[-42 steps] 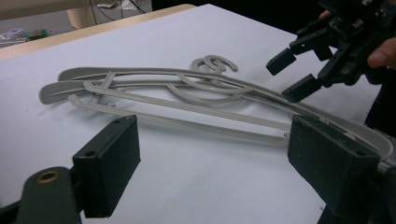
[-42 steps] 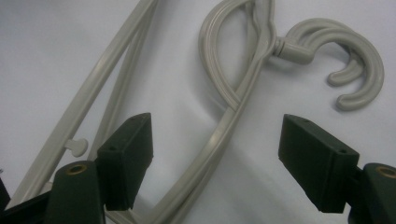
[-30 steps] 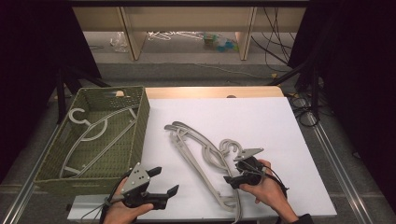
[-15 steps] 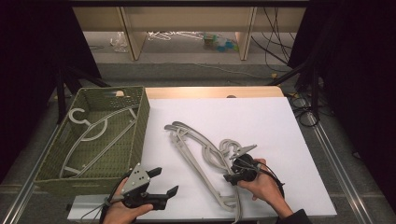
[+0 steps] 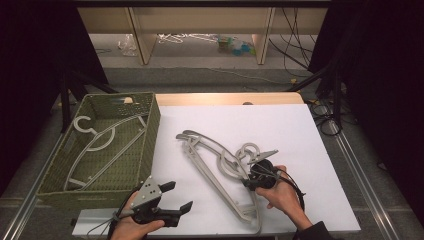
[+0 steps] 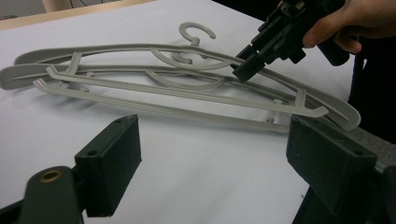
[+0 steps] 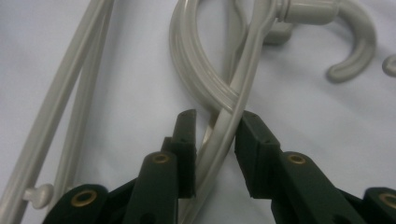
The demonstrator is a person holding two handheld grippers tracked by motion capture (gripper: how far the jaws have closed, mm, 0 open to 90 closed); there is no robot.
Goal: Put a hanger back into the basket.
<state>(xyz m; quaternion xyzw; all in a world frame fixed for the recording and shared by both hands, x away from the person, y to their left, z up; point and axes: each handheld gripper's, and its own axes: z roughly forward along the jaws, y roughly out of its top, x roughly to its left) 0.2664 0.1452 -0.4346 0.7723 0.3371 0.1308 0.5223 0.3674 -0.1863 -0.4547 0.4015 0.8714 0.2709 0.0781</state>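
While the work is mid-way: one hanger [image 5: 97, 145] lies in the green basket [image 5: 150, 135] at left.
Left to do: hangers [image 5: 220, 167] piled near the table's [image 5: 310, 150] middle.
Right gripper [image 7: 215, 140]: jaws just closing around a hanger bar, pads touching or nearly so.
Left gripper [image 5: 172, 197]: jaws apart, empty, near edge.

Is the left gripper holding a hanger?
No, the left gripper hangs open over bare table, apart from the hangers.
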